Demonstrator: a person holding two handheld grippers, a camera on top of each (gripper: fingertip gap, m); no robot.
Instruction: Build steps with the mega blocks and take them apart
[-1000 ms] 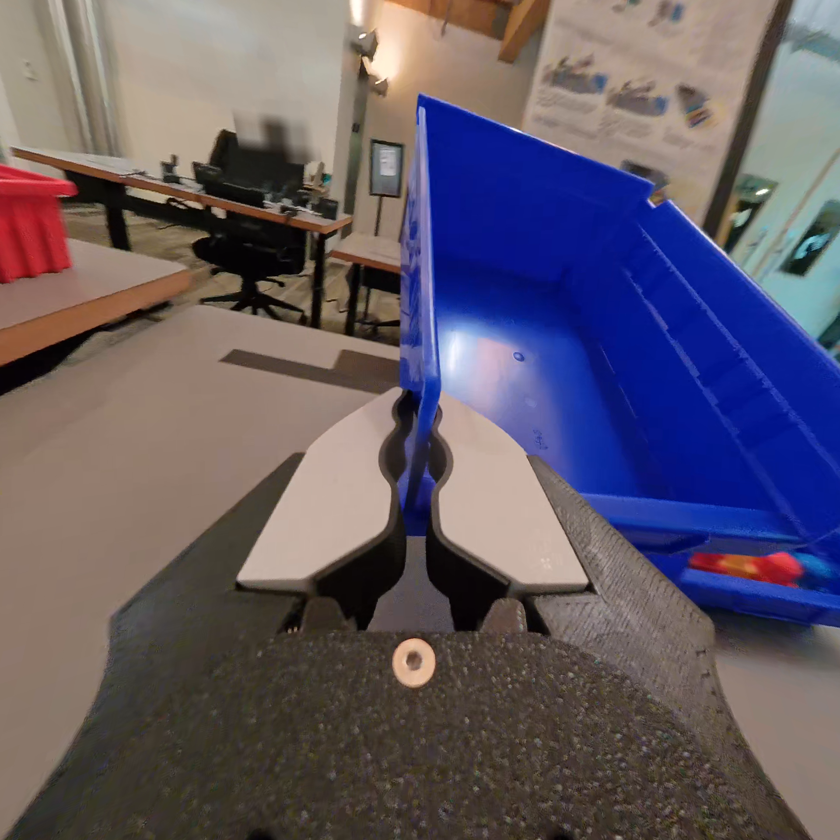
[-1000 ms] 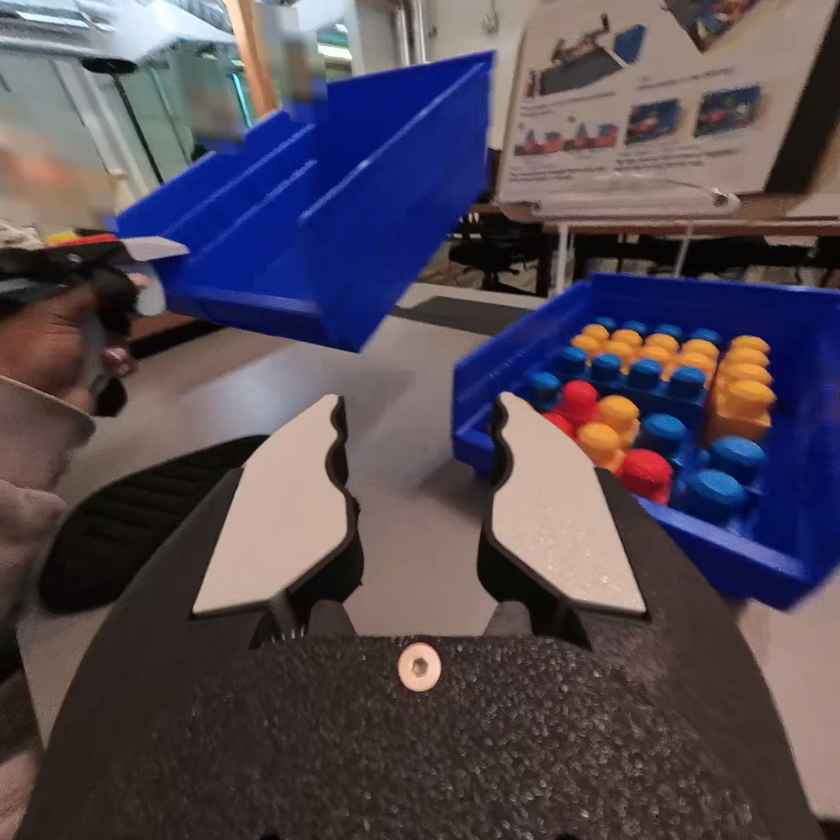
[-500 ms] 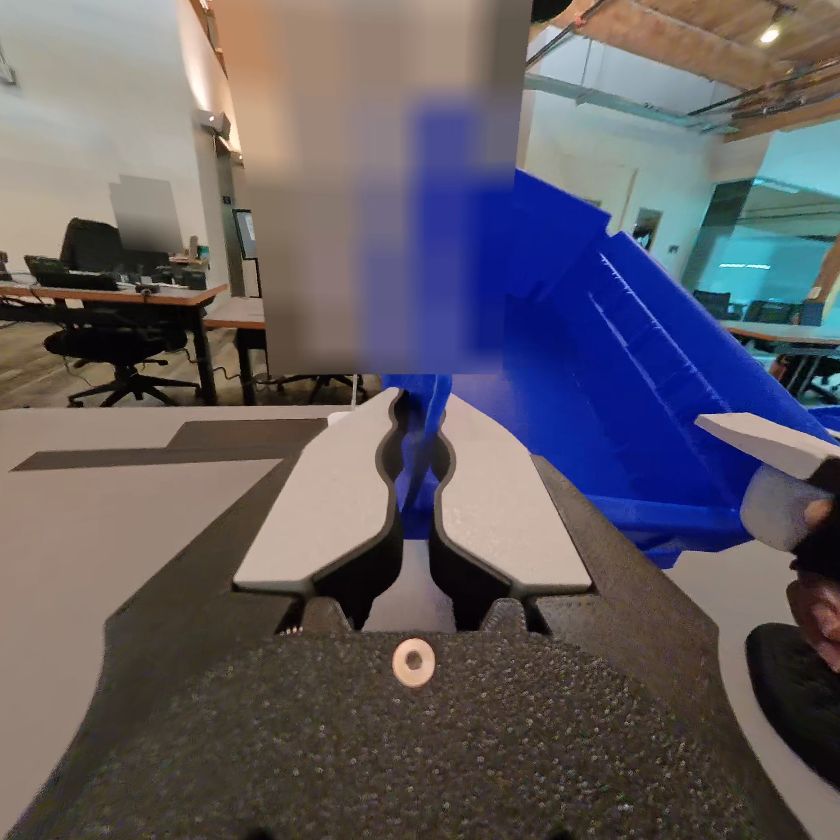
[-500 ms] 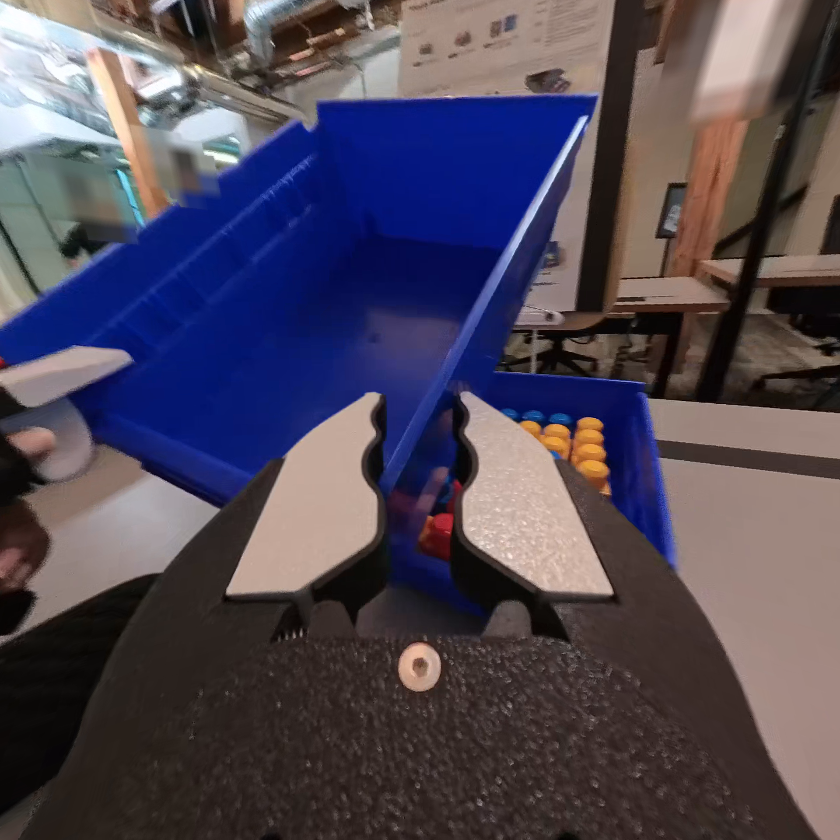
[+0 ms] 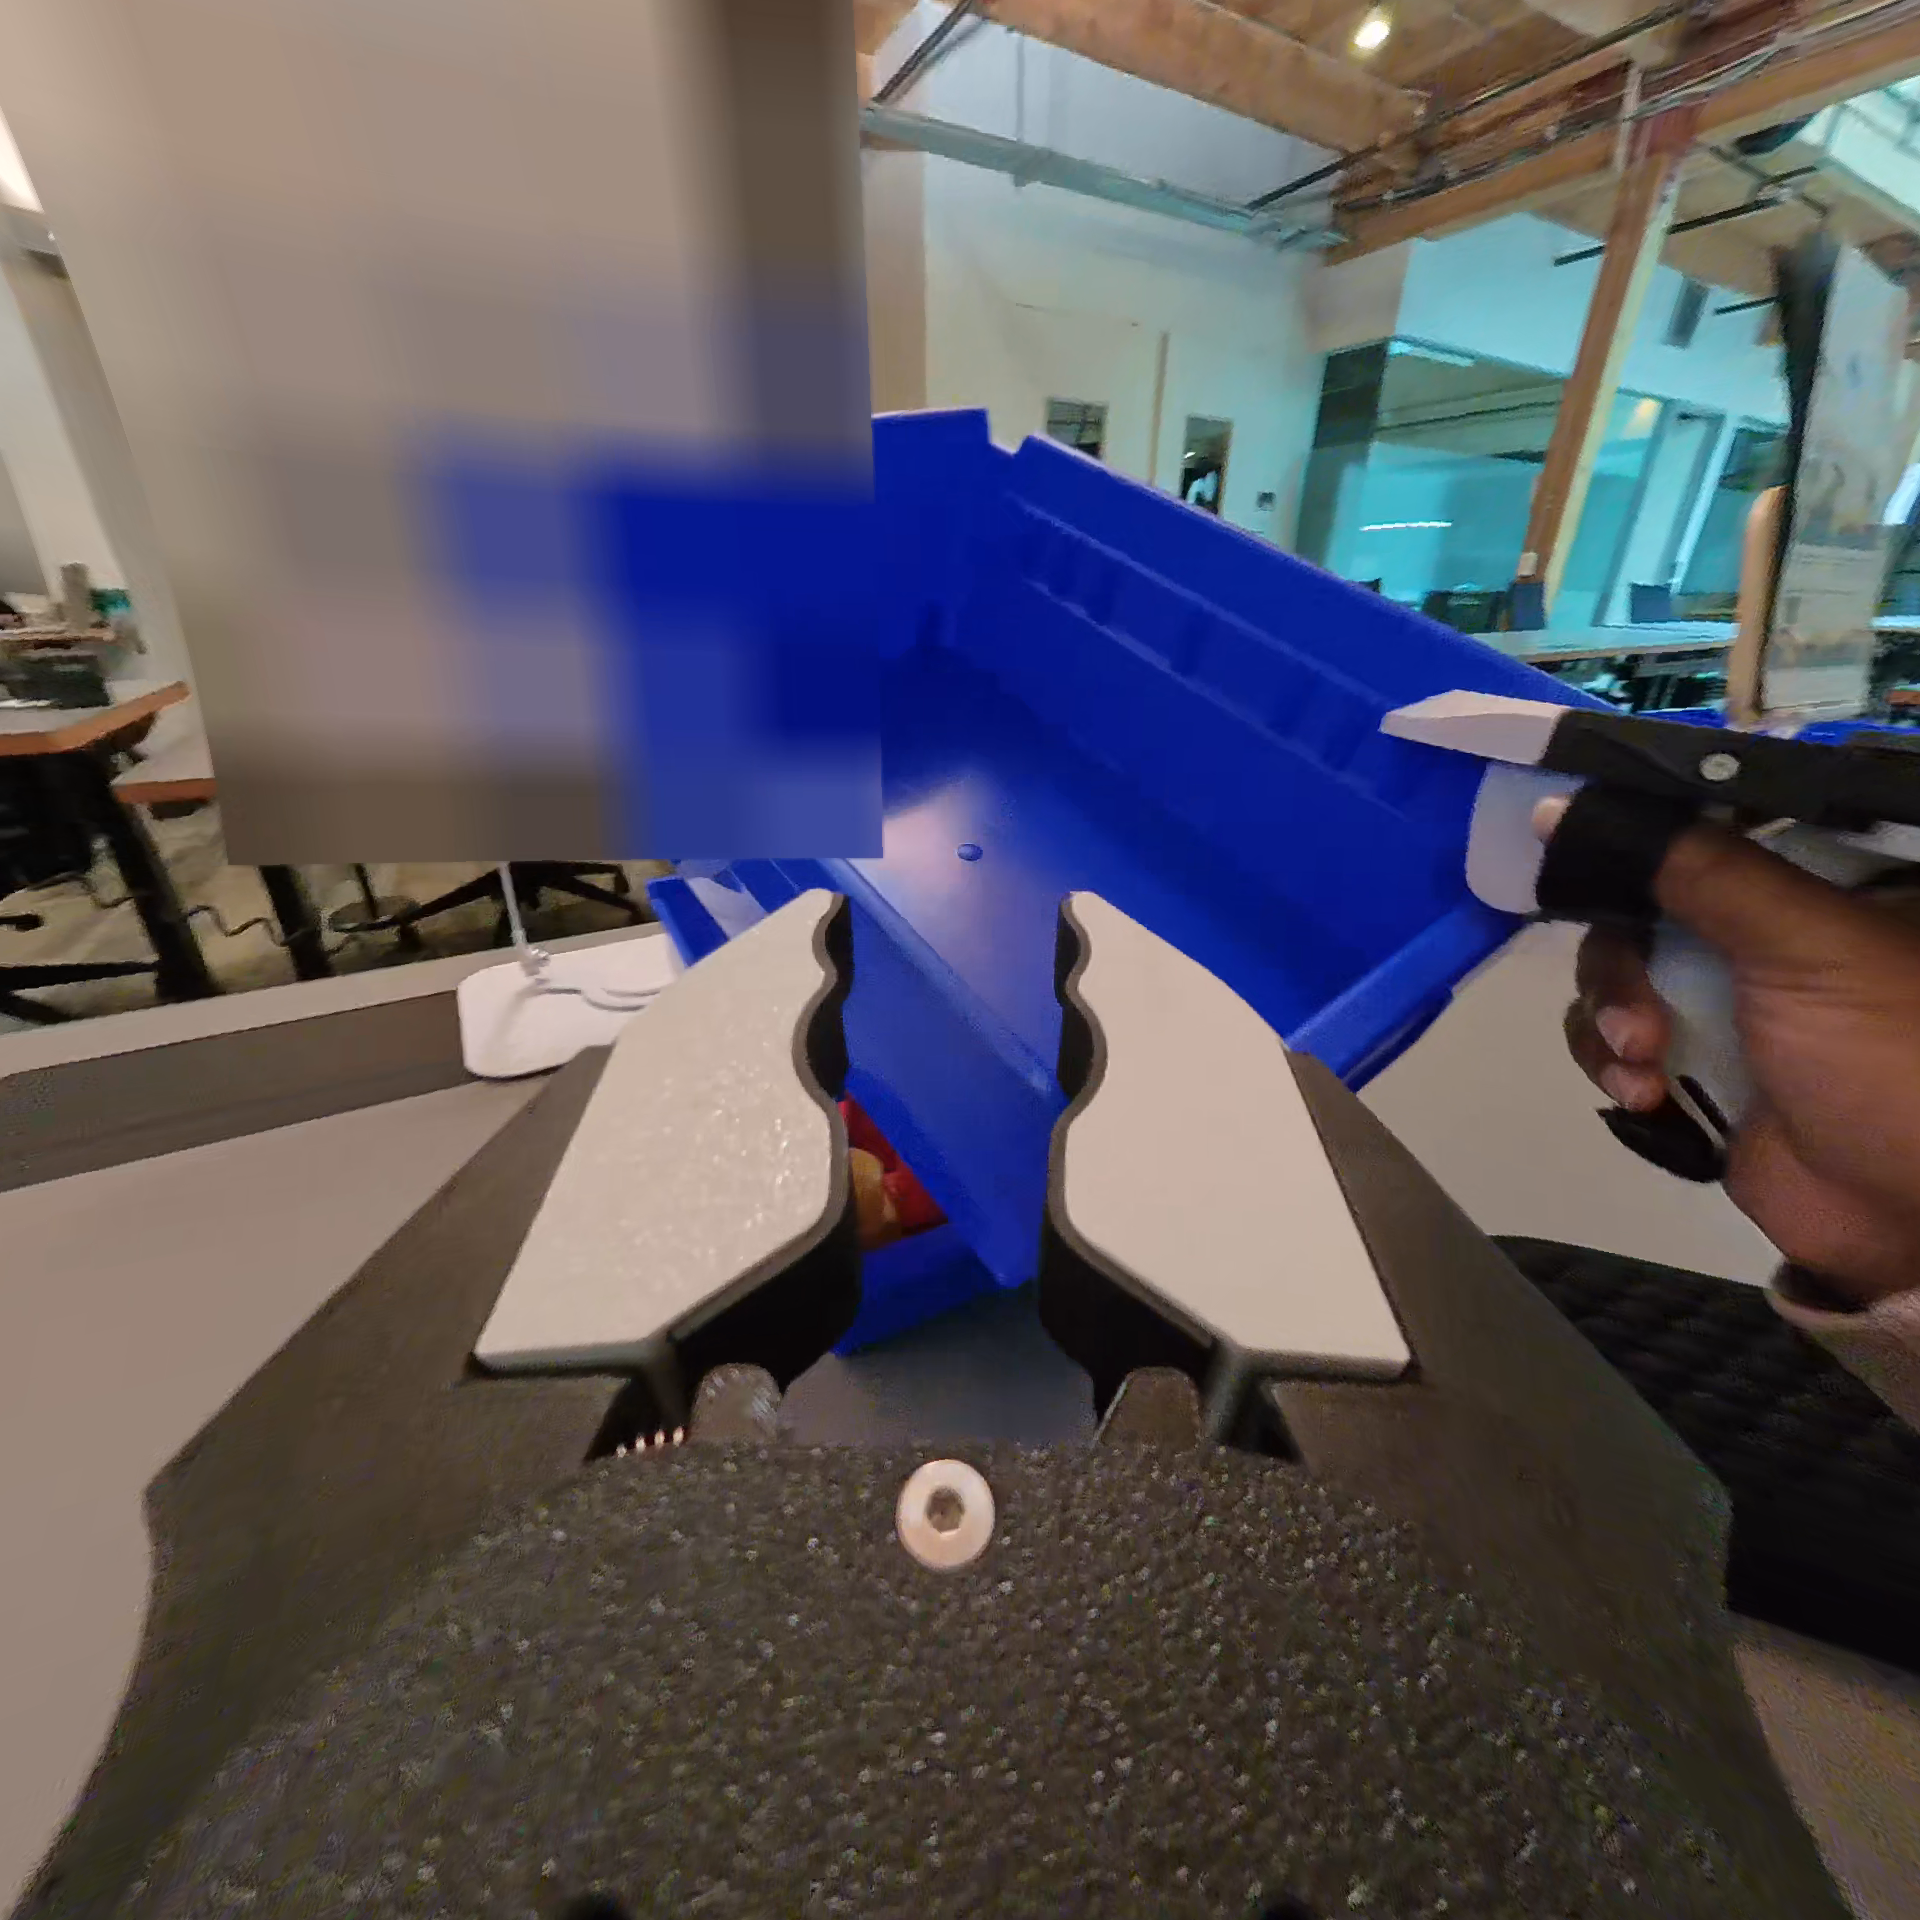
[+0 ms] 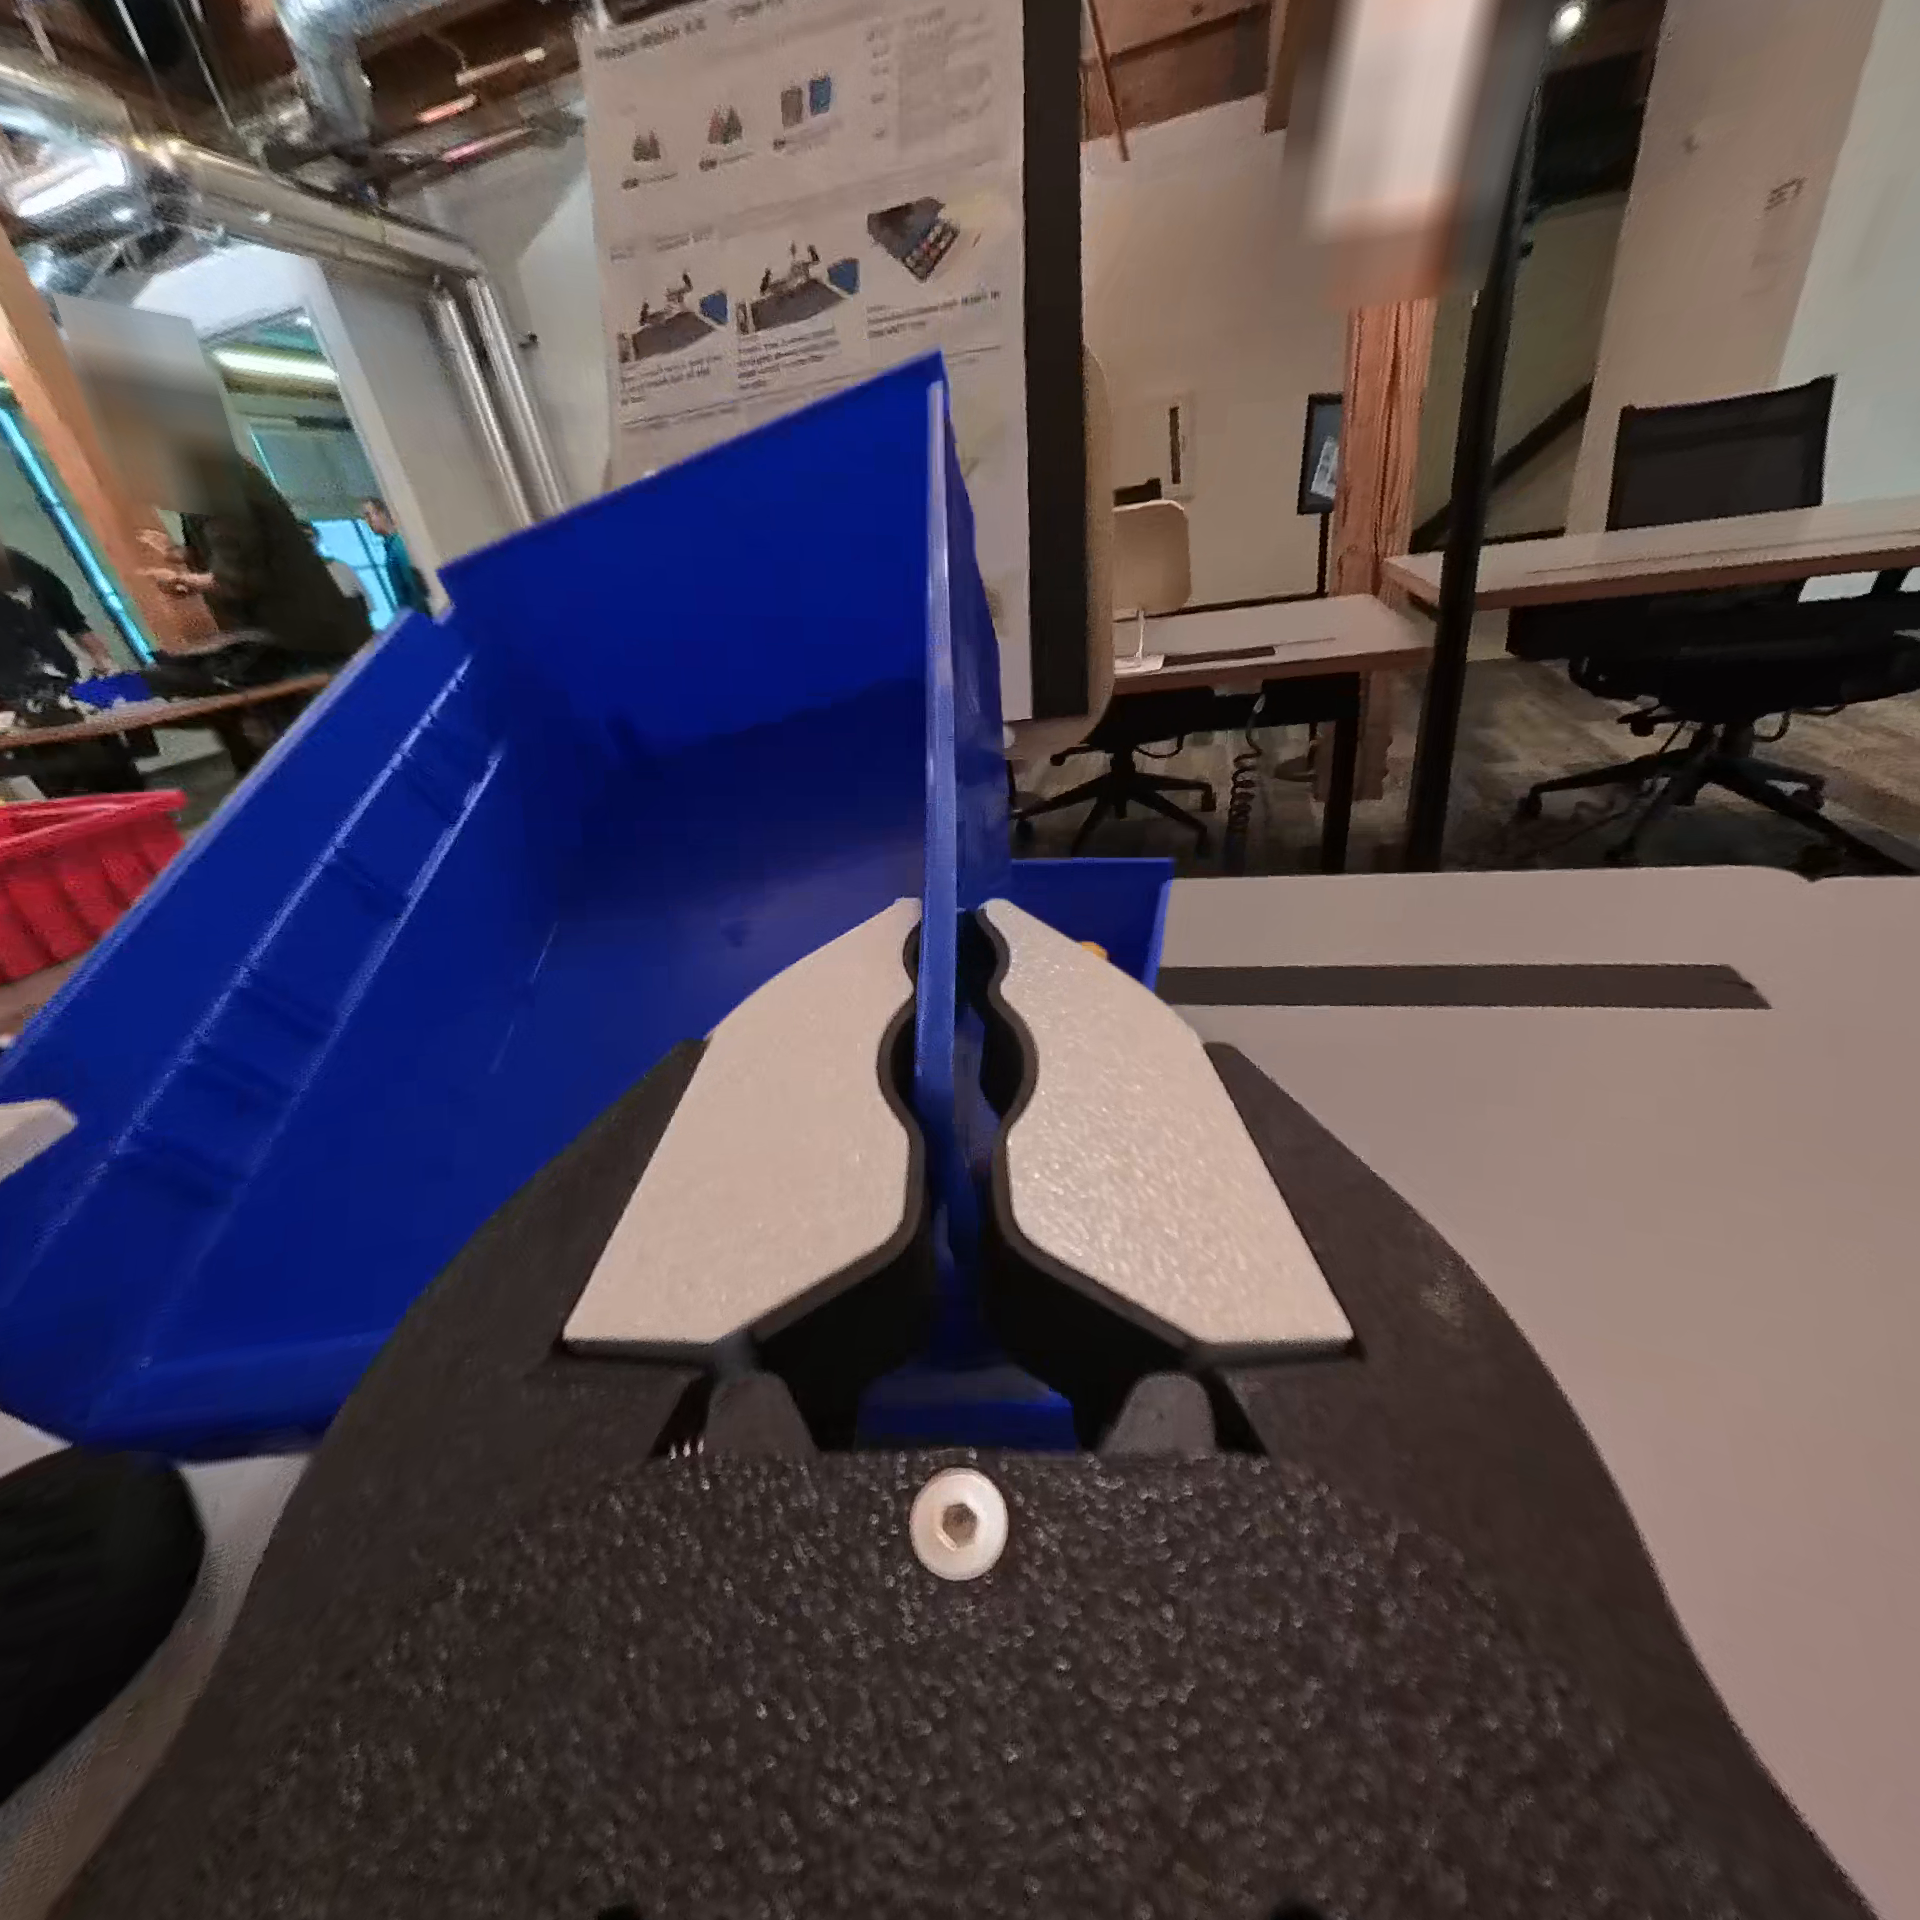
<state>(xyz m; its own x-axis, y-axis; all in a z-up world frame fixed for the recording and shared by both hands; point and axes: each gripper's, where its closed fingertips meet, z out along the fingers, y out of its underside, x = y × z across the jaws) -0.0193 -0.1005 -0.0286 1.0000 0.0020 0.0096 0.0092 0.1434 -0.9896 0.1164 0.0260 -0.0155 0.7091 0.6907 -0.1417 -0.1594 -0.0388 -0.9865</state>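
The right tool (image 6: 951, 935) pinches the side wall of an empty blue bin (image 6: 436, 1018), holding it tilted above the grey desk (image 6: 1558, 1143). The left tool (image 5: 945, 935) is spread apart around the bin's other wall. Beneath, a second blue bin (image 5: 914, 1288) holds the mega blocks (image 5: 883, 1174).

Glossy blue plastic bin (image 6: 436, 997)

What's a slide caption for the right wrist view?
Right claw clamped on the side wall of a tilted, empty blue bin above a grey table.
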